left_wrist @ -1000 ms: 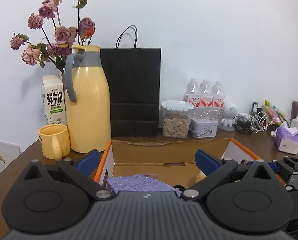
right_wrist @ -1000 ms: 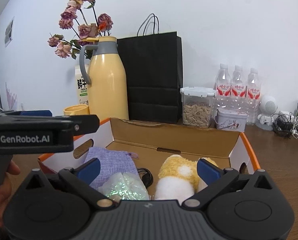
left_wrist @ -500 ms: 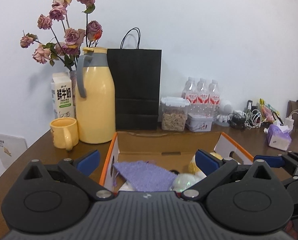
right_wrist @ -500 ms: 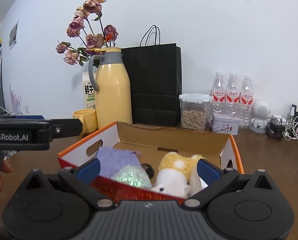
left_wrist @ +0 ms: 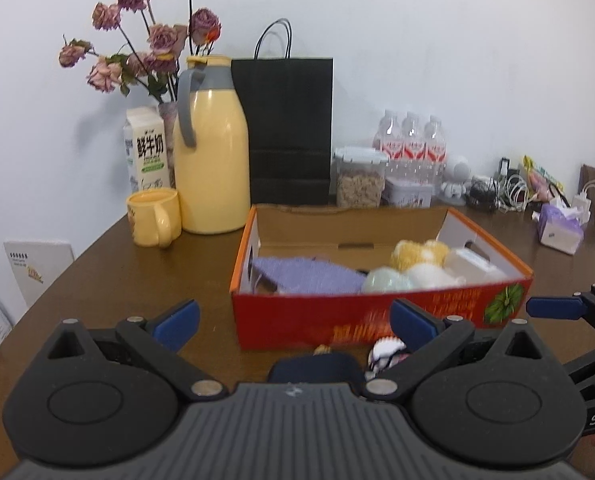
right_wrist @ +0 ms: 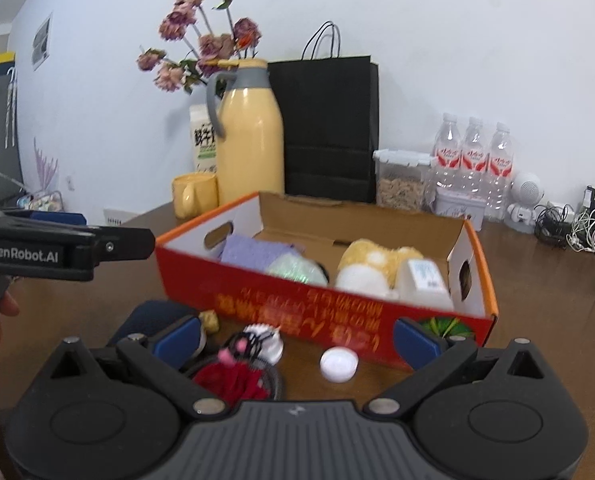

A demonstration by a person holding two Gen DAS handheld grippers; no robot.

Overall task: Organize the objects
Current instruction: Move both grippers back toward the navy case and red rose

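Fingers of the left gripper [left_wrist: 293, 318] are wide apart, level above the brown wooden table [left_wrist: 109, 280]. Ahead sits the red cardboard box [left_wrist: 377, 316] holding soft things. The right gripper [right_wrist: 295, 338] fingers, also wide apart, hover over a small white cap [right_wrist: 338, 364].

The brown tabletop [left_wrist: 201, 264] is carrying a red box [left_wrist: 377, 316] mid-table, a yellow flask [left_wrist: 211, 160] and mug [left_wrist: 153, 218] toward its far-left edge.

The box [left_wrist: 377, 316] is cardboard, glossy red print outside, raw brown inside; the pouch [left_wrist: 305, 276] in it is coarse lilac cloth; the toy [right_wrist: 373, 264] beside it is fluffy plush; the jug [left_wrist: 211, 160] is glossy yellow; the bag [left_wrist: 289, 128] is matt black paper; the table [left_wrist: 137, 280] is smooth brown wood.
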